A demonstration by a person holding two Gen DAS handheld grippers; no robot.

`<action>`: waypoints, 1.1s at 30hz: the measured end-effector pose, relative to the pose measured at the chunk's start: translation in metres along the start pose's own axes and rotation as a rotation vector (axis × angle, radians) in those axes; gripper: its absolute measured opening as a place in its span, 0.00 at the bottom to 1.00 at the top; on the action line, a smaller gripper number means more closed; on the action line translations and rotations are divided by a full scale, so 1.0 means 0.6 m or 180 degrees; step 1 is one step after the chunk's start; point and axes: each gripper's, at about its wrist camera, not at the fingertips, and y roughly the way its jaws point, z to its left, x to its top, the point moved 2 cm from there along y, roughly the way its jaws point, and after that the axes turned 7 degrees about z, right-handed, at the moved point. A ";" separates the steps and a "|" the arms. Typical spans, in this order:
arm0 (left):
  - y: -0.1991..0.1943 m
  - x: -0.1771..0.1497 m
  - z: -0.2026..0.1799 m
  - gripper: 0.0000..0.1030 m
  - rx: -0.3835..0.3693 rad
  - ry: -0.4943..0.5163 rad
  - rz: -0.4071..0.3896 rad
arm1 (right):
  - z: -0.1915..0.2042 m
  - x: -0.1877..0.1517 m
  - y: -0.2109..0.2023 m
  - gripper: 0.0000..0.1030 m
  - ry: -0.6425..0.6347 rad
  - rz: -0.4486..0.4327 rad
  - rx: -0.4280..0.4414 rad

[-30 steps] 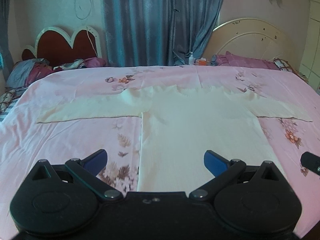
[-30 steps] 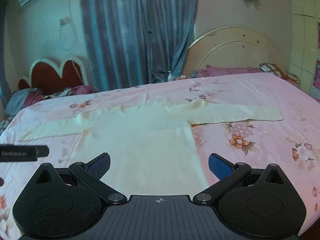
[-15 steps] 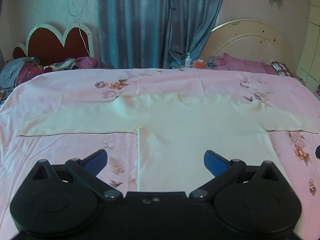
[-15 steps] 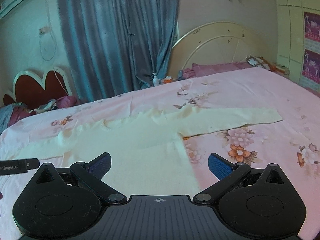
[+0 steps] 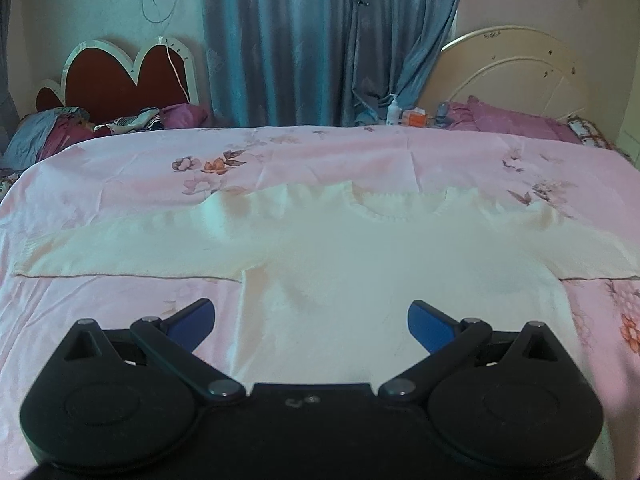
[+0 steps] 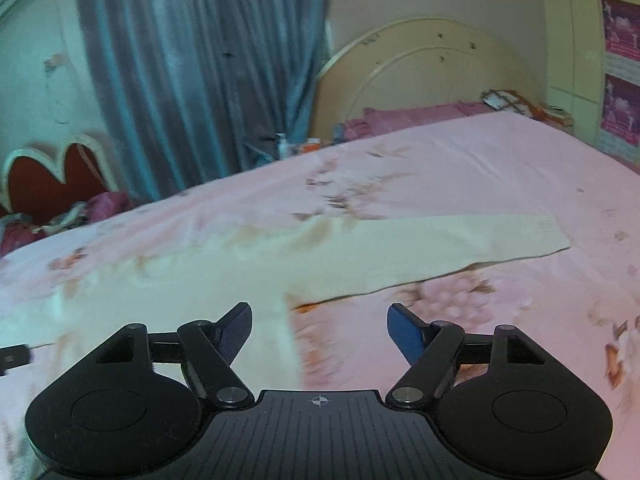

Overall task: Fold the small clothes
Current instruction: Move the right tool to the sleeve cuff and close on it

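Note:
A cream long-sleeved sweater (image 5: 360, 264) lies flat on the pink floral bedsheet (image 5: 320, 160), sleeves spread out to both sides, neckline at the far side. My left gripper (image 5: 311, 322) is open and empty, held above the sweater's lower body near its left side seam. In the right wrist view the sweater (image 6: 224, 264) runs to the left and its right sleeve (image 6: 460, 248) stretches out to the right. My right gripper (image 6: 319, 330) is open and empty, above the sweater's right side below the armpit. That view is blurred.
Blue curtains (image 5: 332, 40) hang behind the bed. A red heart-shaped headboard (image 5: 120, 80) stands at the back left and a cream headboard (image 5: 512, 68) at the back right. Pillows and bottles (image 5: 394, 109) lie along the far edge. The other gripper's tip (image 6: 12, 356) shows at left.
Both grippers have moved forward over the sweater. The right gripper has swung to the right toward the right sleeve, and its jaws have narrowed somewhat. The sweater has not moved.

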 end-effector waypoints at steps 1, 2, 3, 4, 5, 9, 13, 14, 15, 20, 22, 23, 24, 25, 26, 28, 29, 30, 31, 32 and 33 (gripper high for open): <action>0.007 0.003 -0.007 0.99 0.0021 0.0000 0.0007 | -0.022 0.008 0.014 0.73 0.0067 0.0034 -0.0041; 0.015 0.007 -0.016 0.99 0.0042 -0.0002 0.0018 | -0.046 0.015 0.028 0.73 0.0142 0.0071 -0.0084; 0.022 0.009 -0.023 0.99 0.0061 -0.0005 0.0024 | -0.070 0.021 0.041 0.73 0.0218 0.0101 -0.0130; 0.029 0.012 -0.029 0.99 0.0069 -0.0007 0.0032 | -0.093 0.027 0.052 0.73 0.0284 0.0117 -0.0178; 0.037 0.015 -0.037 0.99 0.0073 -0.0007 0.0044 | -0.117 0.032 0.066 0.73 0.0346 0.0144 -0.0246; 0.064 0.024 -0.068 0.99 0.0084 0.0041 0.0102 | -0.202 0.050 0.112 0.73 0.0609 0.0206 -0.0454; 0.084 0.028 -0.089 0.99 0.0059 0.0077 0.0122 | -0.276 0.058 0.143 0.73 0.0834 0.0287 -0.0625; 0.089 0.030 -0.093 0.99 0.0068 0.0088 0.0121 | -0.293 0.061 0.149 0.73 0.0881 0.0301 -0.0655; 0.095 0.032 -0.098 0.99 0.0086 0.0108 0.0130 | -0.308 0.064 0.157 0.73 0.0919 0.0303 -0.0671; 0.127 0.044 -0.112 0.95 0.0138 0.0138 0.0194 | -0.355 0.072 0.195 0.72 0.1143 0.0342 -0.0686; 0.139 0.050 -0.118 0.90 0.0165 0.0159 0.0216 | -0.368 0.079 0.205 0.72 0.1183 0.0277 -0.0723; 0.144 0.052 -0.120 0.90 0.0155 0.0160 0.0233 | -0.373 0.084 0.209 0.72 0.1188 0.0248 -0.0739; 0.150 0.055 -0.122 0.89 0.0152 0.0148 0.0252 | -0.378 0.089 0.214 0.68 0.1199 0.0208 -0.0751; 0.152 0.057 -0.124 0.88 0.0155 0.0139 0.0256 | -0.382 0.093 0.218 0.50 0.1201 0.0176 -0.0795; 0.154 0.058 -0.125 0.88 0.0152 0.0133 0.0253 | -0.385 0.096 0.222 0.36 0.1192 0.0147 -0.0823; 0.156 0.060 -0.127 0.87 0.0140 0.0137 0.0258 | -0.386 0.099 0.226 0.24 0.1163 0.0107 -0.0825; 0.158 0.061 -0.128 0.86 0.0133 0.0139 0.0263 | -0.386 0.100 0.226 0.10 0.1142 0.0088 -0.0786; 0.161 0.061 -0.130 0.84 0.0111 0.0151 0.0269 | -0.384 0.100 0.225 0.05 0.1140 0.0075 -0.0732; 0.165 0.063 -0.130 0.80 0.0098 0.0161 0.0278 | -0.382 0.101 0.224 0.05 0.1141 0.0049 -0.0722; 0.169 0.064 -0.129 0.79 0.0075 0.0166 0.0301 | -0.379 0.103 0.220 0.05 0.1109 0.0010 -0.0704; 0.175 0.066 -0.128 0.76 0.0053 0.0157 0.0335 | -0.371 0.105 0.217 0.05 0.1067 -0.0031 -0.0680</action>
